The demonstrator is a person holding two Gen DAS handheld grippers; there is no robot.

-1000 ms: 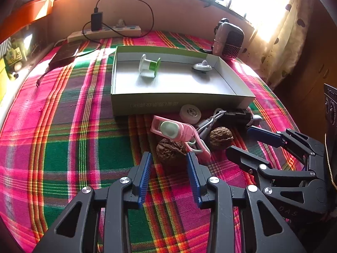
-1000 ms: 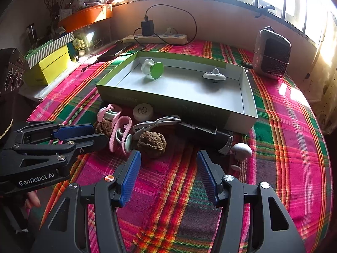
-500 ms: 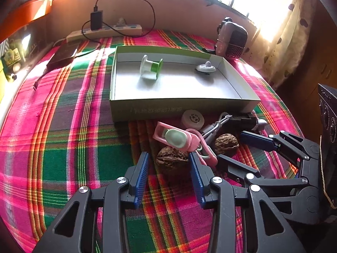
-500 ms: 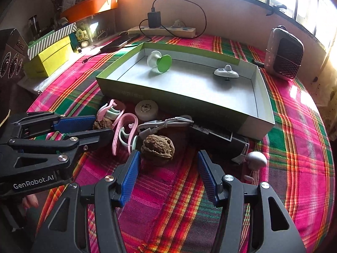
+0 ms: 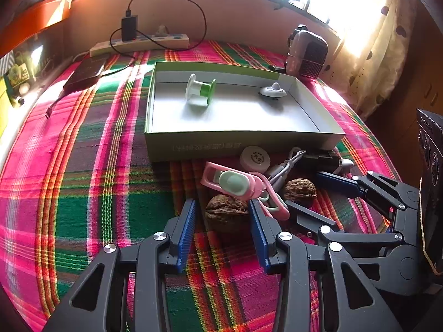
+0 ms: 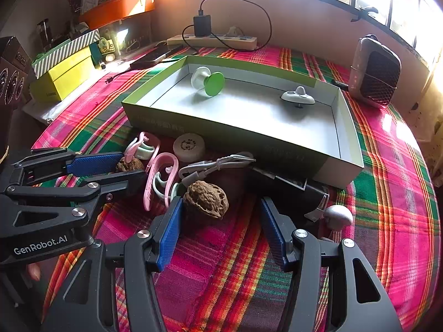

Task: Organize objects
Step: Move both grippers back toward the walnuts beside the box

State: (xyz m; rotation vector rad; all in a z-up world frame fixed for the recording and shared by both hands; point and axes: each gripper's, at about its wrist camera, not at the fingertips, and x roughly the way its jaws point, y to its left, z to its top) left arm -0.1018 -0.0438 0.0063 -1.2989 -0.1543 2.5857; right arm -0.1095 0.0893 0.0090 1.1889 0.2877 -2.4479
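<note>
A shallow green-and-white box (image 5: 193, 145) (image 6: 277, 149) sits on the plaid cloth with a green-and-white spool (image 5: 200, 90) (image 6: 209, 81) and a grey spinning top (image 5: 272, 91) (image 6: 297, 96) inside. In front of it lies a heap: two walnuts, pink clips (image 5: 235, 184) (image 6: 160, 174), a white round tin (image 5: 254, 159) (image 6: 189, 146), a grey cable (image 6: 216, 163), a black device (image 6: 290, 191). My left gripper (image 5: 221, 218) (image 6: 110, 168) is open with one walnut (image 5: 225, 213) between its fingers. My right gripper (image 6: 221, 218) (image 5: 313, 193) is open around the other walnut (image 6: 206, 199) (image 5: 300, 192), which touches its left finger.
A power strip with a charger (image 5: 144, 43) (image 6: 213, 40) lies at the back by the wall. A small heater (image 5: 306, 52) (image 6: 375, 72) stands back right. A dark phone (image 5: 85, 73) lies back left. Yellow and striped boxes (image 6: 63, 69) stand left. A silver mushroom-shaped knob (image 6: 336, 215) lies right of the heap.
Both grippers have moved forward into the heap. Each now has a walnut between its open fingers.
</note>
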